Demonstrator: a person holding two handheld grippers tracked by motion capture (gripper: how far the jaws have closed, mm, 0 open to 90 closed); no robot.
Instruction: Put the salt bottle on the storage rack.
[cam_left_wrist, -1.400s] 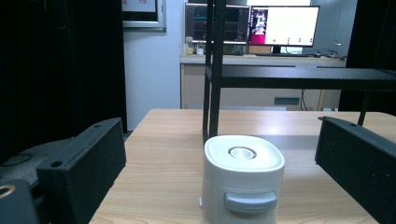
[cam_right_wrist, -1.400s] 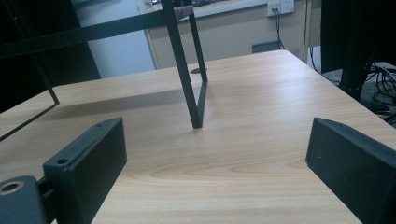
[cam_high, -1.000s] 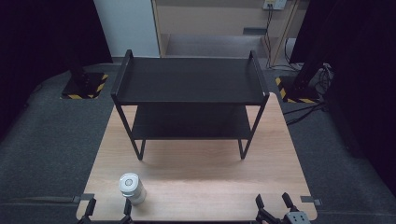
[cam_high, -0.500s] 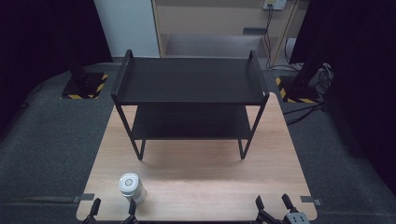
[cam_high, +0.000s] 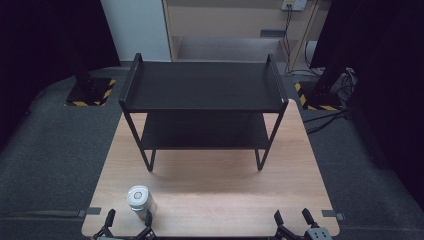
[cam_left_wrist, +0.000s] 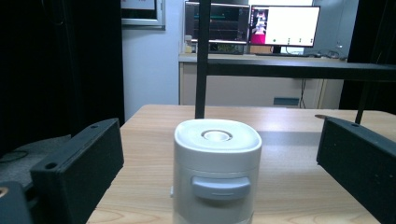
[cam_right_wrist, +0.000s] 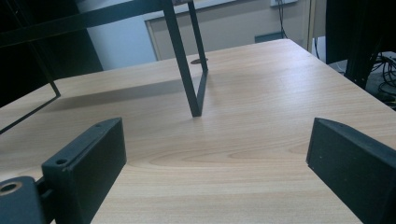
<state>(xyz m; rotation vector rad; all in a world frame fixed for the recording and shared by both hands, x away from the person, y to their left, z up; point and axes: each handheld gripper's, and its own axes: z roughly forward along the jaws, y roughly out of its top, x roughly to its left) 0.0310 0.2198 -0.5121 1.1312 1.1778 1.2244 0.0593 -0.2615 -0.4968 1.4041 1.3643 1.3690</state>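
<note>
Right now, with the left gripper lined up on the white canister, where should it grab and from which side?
Grip the white canister on its smooth side walls, below the lid, coming straight in from the table's near edge. It stands upright between the open jaws of the left gripper, tab facing the camera. Probably avoid the lid, which could come off.

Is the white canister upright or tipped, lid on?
Upright, lid on: the white canister stands on the table, cap facing up, between the open left gripper jaws.
</note>
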